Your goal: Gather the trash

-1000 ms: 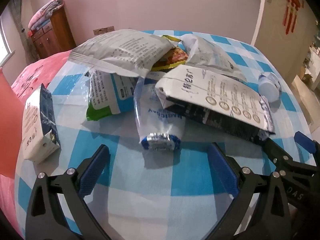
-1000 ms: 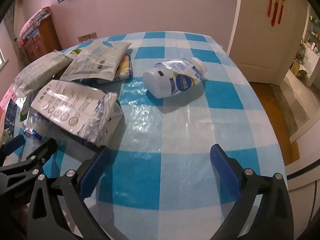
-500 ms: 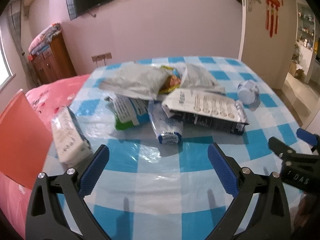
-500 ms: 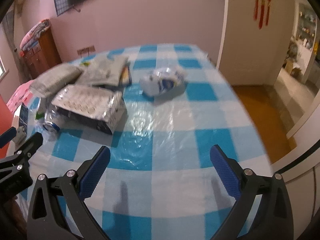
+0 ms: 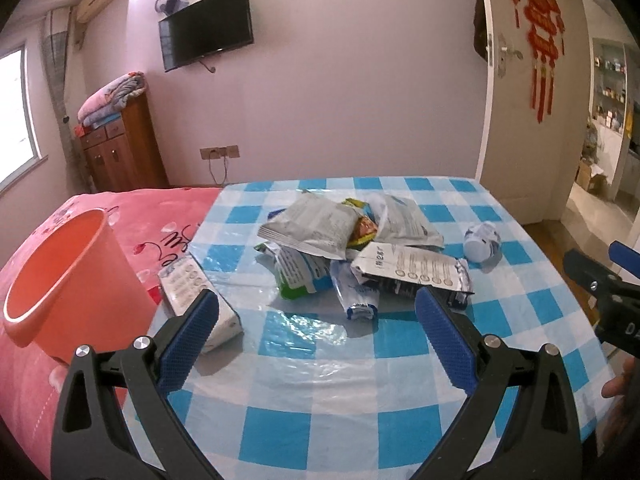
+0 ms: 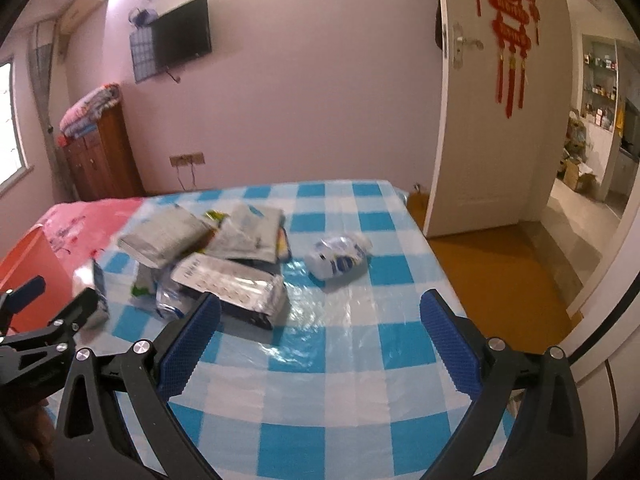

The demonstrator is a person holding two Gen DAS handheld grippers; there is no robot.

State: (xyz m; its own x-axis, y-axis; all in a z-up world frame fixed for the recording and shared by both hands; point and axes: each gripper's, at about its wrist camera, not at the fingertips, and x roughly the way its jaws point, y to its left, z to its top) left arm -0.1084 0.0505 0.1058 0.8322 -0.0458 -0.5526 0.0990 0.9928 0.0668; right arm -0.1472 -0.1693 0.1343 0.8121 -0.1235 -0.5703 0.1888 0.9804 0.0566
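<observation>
A heap of empty snack bags (image 5: 320,232) (image 6: 192,236) lies mid-table on the blue checked cloth (image 5: 360,380). At the heap's near edge lie a black and white pouch (image 5: 412,274) (image 6: 232,284) and a crushed clear bottle (image 5: 356,292). A white carton (image 5: 196,300) lies at the left edge, a white plastic bottle (image 5: 482,240) (image 6: 338,256) on its side to the right. An orange bin (image 5: 64,284) stands left of the table. My left gripper (image 5: 320,336) and right gripper (image 6: 320,340) are open and empty, held back above the near side.
A red patterned bed cover (image 5: 132,216) lies left of the table behind the bin. A wooden cabinet (image 5: 120,152) stands against the far wall. An open door (image 6: 480,120) and wooden floor (image 6: 500,272) are to the right. A hand (image 5: 618,384) shows at the right edge.
Both grippers have pulled back and risen from the table, so the whole table, the bin and the room show. The trash has not moved.
</observation>
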